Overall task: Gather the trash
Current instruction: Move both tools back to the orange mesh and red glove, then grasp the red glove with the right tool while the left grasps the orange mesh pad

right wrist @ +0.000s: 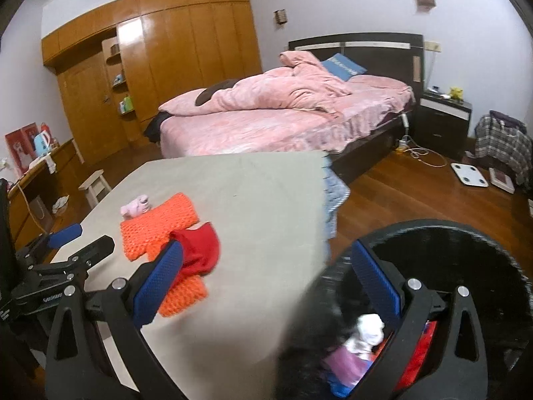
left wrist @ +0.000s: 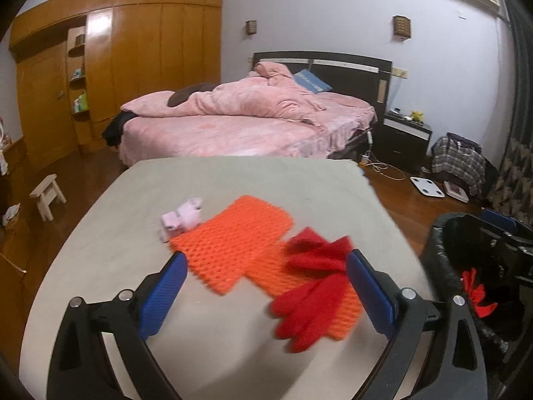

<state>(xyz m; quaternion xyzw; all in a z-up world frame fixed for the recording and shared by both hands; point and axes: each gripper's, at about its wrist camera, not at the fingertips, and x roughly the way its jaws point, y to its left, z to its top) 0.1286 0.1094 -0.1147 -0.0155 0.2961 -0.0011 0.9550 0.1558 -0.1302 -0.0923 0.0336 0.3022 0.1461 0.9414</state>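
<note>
On the grey table (left wrist: 233, 180) lie an orange foam net (left wrist: 233, 243), a crumpled red piece (left wrist: 313, 286) on top of it, and a small pink crumpled piece (left wrist: 181, 218) to its left. My left gripper (left wrist: 266, 286) is open just above the table, with the orange net and red piece between its blue pads. My right gripper (right wrist: 266, 276) is open and empty over the table's right edge and the rim of a black-lined trash bin (right wrist: 466, 250), which holds white, purple and red scraps (right wrist: 363, 336). The bin (left wrist: 466, 266) also shows at right in the left wrist view.
A pink bed (left wrist: 246, 123) stands behind the table. A wooden wardrobe (left wrist: 133, 60), a small stool (left wrist: 48, 196), a nightstand (left wrist: 404, 133), a white scale (left wrist: 426, 185) and a plaid bag (left wrist: 458, 160) are around the wood floor.
</note>
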